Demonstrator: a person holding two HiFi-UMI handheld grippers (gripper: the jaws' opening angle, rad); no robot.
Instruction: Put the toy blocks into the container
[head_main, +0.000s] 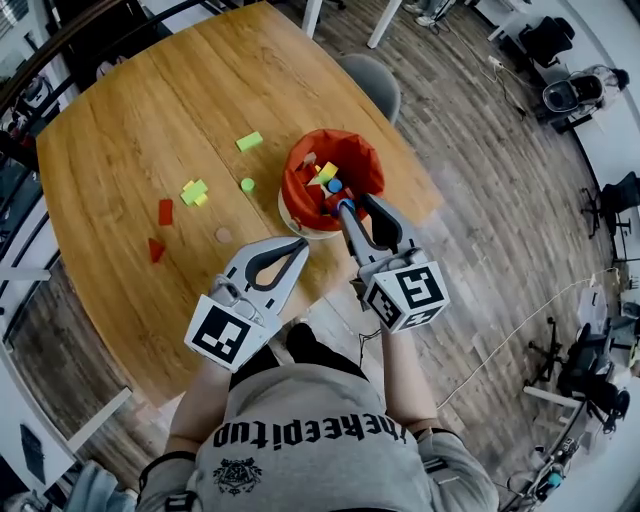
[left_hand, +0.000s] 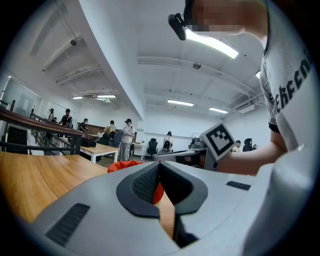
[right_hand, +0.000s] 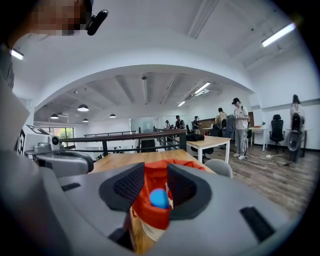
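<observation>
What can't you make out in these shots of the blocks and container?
Head view: blocks deep in the container, hidden by its wall and the right gripper.
Right gripper view: blue piece between the jaws; gripped or loose, unclear.
Left gripper view: loose table blocks unseen; the left gripper fills the foreground.

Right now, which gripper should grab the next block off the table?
Probably left. The left gripper is empty and nearer the round tan block; the right gripper is at the red container.

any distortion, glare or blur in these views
Head view: sharp, evenly lit, table edges bowed. Left gripper view: heavy fisheye, dark corners, ceiling light blown out. Right gripper view: same fisheye and dark corners; blue block in focus.
</observation>
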